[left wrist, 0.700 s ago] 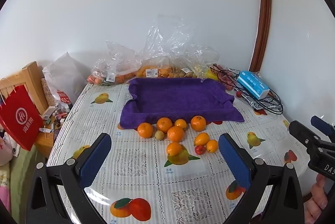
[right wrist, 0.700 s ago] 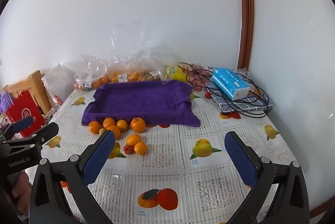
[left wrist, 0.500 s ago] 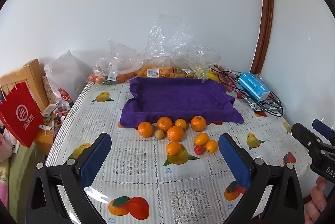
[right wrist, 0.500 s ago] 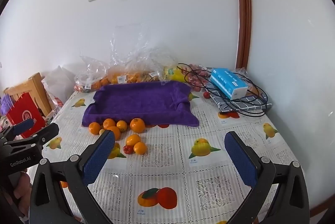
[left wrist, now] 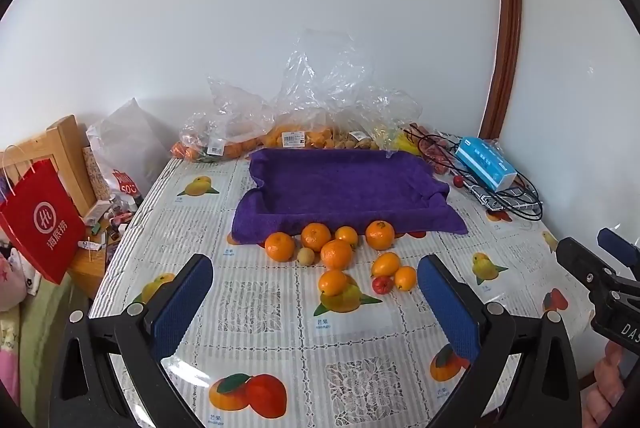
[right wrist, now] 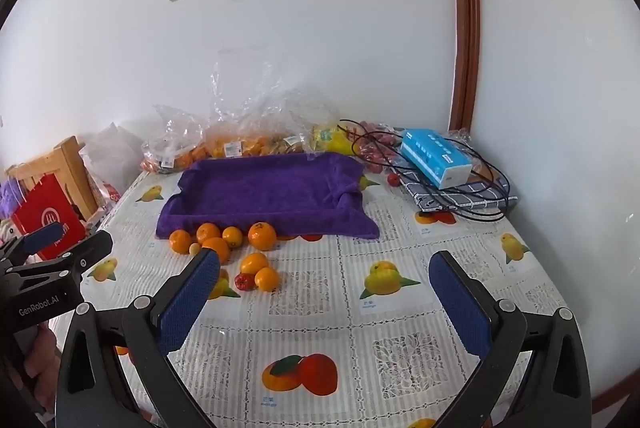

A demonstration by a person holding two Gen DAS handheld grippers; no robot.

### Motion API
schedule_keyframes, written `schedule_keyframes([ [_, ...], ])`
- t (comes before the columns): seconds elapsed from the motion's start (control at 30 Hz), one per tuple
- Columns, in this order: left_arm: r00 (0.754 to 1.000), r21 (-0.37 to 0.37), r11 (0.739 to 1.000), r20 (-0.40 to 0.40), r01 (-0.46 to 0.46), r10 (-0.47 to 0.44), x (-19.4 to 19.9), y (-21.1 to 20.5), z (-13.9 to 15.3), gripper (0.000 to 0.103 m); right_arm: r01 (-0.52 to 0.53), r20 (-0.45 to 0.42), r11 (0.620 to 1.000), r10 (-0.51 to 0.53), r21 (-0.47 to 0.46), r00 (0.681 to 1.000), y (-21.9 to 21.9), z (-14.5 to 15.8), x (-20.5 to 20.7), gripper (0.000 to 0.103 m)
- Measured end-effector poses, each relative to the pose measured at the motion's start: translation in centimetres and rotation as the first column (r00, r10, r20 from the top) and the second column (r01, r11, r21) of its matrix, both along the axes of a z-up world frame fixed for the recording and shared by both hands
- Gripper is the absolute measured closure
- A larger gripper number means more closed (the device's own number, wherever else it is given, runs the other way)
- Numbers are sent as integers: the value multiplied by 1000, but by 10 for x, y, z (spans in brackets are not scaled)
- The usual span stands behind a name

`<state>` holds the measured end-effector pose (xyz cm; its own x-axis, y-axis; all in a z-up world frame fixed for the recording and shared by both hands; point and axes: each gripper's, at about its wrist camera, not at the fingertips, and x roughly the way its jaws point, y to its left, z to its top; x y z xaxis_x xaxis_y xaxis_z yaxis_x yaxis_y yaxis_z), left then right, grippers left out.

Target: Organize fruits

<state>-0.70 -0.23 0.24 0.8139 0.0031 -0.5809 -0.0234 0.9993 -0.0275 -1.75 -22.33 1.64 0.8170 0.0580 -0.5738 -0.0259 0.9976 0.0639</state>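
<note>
Several loose oranges [left wrist: 337, 254] [right wrist: 262, 236], small yellow-orange fruits [left wrist: 385, 264], one pale round fruit [left wrist: 305, 256] and a small red fruit [left wrist: 382, 285] [right wrist: 244, 281] lie on the table in front of a purple towel-lined tray [left wrist: 340, 184] [right wrist: 264, 188]. My left gripper [left wrist: 314, 292] is open and empty, above the table short of the fruit. My right gripper [right wrist: 324, 284] is open and empty, to the right of the fruit. Each gripper shows at the edge of the other's view.
Clear plastic bags of fruit [left wrist: 304, 136] stand behind the tray against the wall. A blue tissue box [left wrist: 484, 168] lies on cloth and black cables [right wrist: 460, 188] at the back right. A red paper bag [left wrist: 40, 224] and a wooden chair [left wrist: 64, 148] stand left of the table.
Both views have shifted slightly: the fruit and tray sit a little higher and farther in the frames. Both grippers stay open and empty.
</note>
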Motion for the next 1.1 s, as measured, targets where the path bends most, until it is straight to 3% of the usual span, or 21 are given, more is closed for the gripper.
schedule_keyframes([
  [1.1, 1000, -21, 1000, -2, -10, 10, 1, 7, 6, 0, -29, -11, 1000, 29, 9, 1000, 19, -7, -1, 0],
])
